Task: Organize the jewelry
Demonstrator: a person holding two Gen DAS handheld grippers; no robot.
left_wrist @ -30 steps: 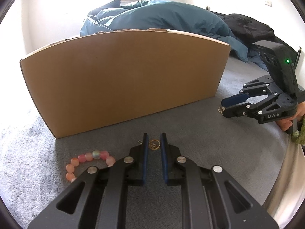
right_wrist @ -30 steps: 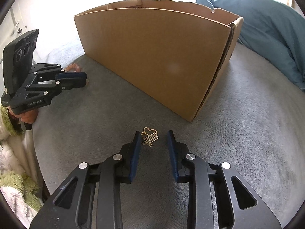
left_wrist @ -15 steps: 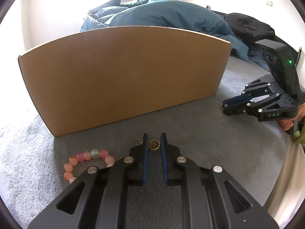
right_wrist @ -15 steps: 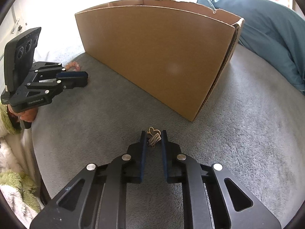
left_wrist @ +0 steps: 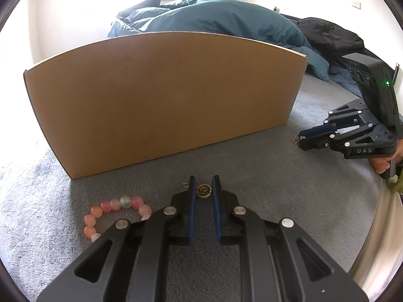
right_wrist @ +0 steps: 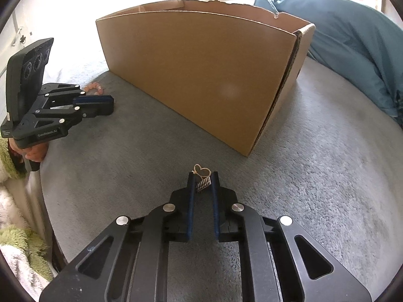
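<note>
My left gripper [left_wrist: 204,180] rests on the grey blanket, shut on a small round gold pendant [left_wrist: 203,190]; its little hook [left_wrist: 185,186] sticks out left of the finger. A pink bead bracelet [left_wrist: 115,207] lies just left of it. My right gripper [right_wrist: 203,176] is shut on a gold heart-shaped earring [right_wrist: 203,185]; the heart loop pokes out past the tips. Each gripper shows in the other's view: the right gripper [left_wrist: 302,138] far right, the left gripper [right_wrist: 107,103] far left, the bracelet [right_wrist: 94,88] behind it.
A tall open cardboard box [left_wrist: 163,100] [right_wrist: 201,75] stands on the blanket just beyond both grippers. A teal duvet [left_wrist: 214,17] [right_wrist: 352,37] is heaped behind it, with dark clothing [left_wrist: 327,37] at the right. Green fluffy fabric [right_wrist: 22,246] hangs over the bed's near edge.
The right jaws have closed from wide apart onto the heart earring. The left gripper has held still, clamped on the round pendant.
</note>
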